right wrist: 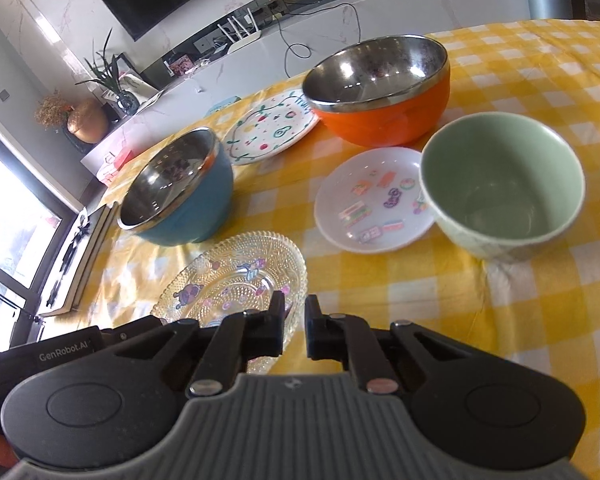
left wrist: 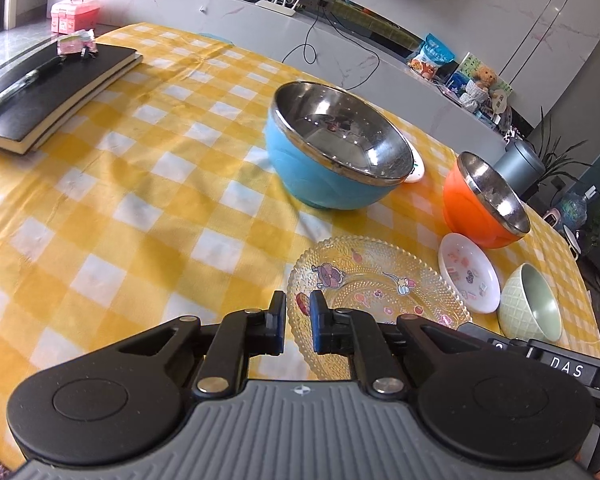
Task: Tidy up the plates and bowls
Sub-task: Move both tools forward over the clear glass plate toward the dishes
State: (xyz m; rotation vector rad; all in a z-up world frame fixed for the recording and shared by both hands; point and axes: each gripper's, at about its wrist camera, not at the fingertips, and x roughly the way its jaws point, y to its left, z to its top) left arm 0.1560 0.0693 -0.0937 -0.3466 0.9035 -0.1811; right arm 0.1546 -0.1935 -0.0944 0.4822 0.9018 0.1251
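Note:
A clear glass plate (left wrist: 376, 280) with cartoon stickers lies at the near edge of the yellow checked tablecloth (left wrist: 140, 200). My left gripper (left wrist: 298, 312) pinches its left rim between nearly shut pads. My right gripper (right wrist: 295, 314) pinches the opposite rim of the glass plate (right wrist: 236, 276). Beyond it are a blue steel-lined bowl (left wrist: 332, 160), an orange steel-lined bowl (left wrist: 480, 208), a small white sticker plate (left wrist: 468, 276) and a pale green bowl (left wrist: 532, 304). A white painted plate (right wrist: 268, 128) lies between the blue bowl (right wrist: 180, 196) and the orange bowl (right wrist: 380, 84).
Two black notebooks (left wrist: 48, 92) with a pen lie at the table's far left. A pink box (left wrist: 74, 16) stands on the ledge behind them. A marble counter with a router and cables runs behind the table. A grey bin (left wrist: 520, 164) stands off the right end.

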